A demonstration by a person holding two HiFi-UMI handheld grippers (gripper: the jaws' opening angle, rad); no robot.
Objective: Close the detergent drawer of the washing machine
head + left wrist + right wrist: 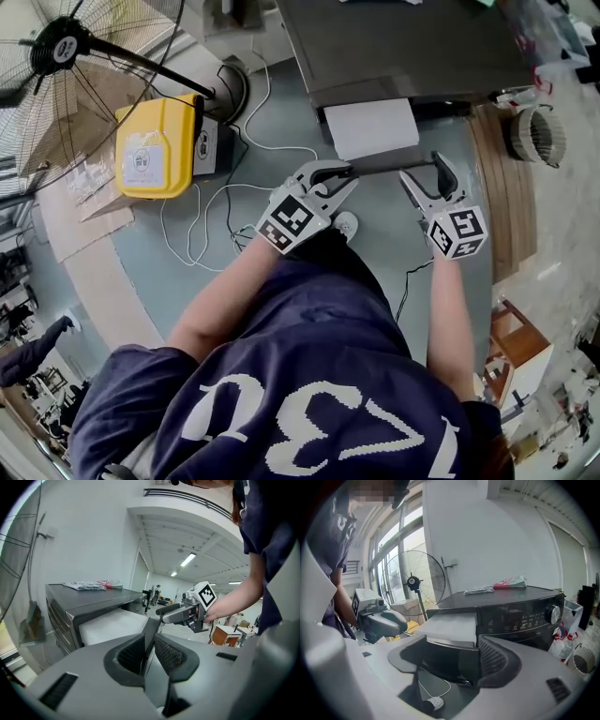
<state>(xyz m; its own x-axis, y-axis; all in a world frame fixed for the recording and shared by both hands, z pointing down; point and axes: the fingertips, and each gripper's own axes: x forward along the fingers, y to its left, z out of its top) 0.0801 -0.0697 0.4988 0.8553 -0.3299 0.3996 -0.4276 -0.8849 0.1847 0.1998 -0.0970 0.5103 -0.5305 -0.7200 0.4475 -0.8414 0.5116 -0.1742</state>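
The dark washing machine (403,47) stands at the top of the head view. Its white detergent drawer (372,127) is pulled out, with a thin dark front panel (389,166). My left gripper (349,174) comes in from the panel's left end. In the left gripper view it (151,648) is shut on that panel's edge (151,630). My right gripper (428,178) is at the panel's right end. In the right gripper view its jaws (450,660) stand wide apart, with the panel face (445,656) across the gap and not pinched.
A yellow box (157,145) and a standing fan (66,47) are on the floor to the left. A white cable (206,216) loops beside my left arm. A wooden board (502,187) and a woven roll (537,131) lie to the right. A cloth (479,590) rests on the machine.
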